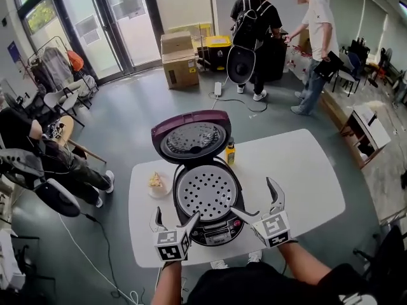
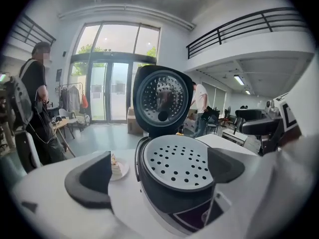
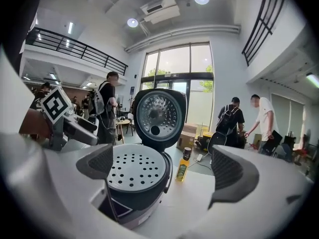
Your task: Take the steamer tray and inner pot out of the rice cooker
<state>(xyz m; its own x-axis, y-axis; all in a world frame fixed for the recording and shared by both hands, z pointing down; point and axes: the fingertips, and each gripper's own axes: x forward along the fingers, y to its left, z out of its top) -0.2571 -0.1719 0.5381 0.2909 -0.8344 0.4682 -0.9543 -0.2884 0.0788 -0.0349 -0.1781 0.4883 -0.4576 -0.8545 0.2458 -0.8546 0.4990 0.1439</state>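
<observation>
My left gripper (image 1: 175, 216) has its jaws spread wide and grips nothing. In the left gripper view the front of the rice cooker (image 1: 217, 232) sits in the gap between the two dark pads, with neither pad pressing on it. My right gripper (image 1: 252, 196) is just as wide and just as empty, and its own view shows the cooker near its left pad with bare table under the rest of the gap. From the head view, the left gripper hangs at the cooker's front left corner and the right one at its front right. Each has one fingertip close to the rim; I cannot tell whether either tip touches.

The steamer tray (image 1: 205, 192), pale grey and dotted with holes, lies seated in the top of the cooker. The inner pot is hidden below it, so I cannot see it. The lid (image 1: 191, 137) stands open behind, its perforated metal liner facing me.

The cooker stands on a white table (image 1: 305, 170). A small bottle (image 1: 230, 152) of yellow liquid stands just beside the cooker's hinge on the right. A plate (image 1: 156, 184) with a piece of food lies just to the cooker's left.

Beyond the table are cardboard boxes (image 1: 180, 59) by the glass doors and two standing people (image 1: 254, 24).
</observation>
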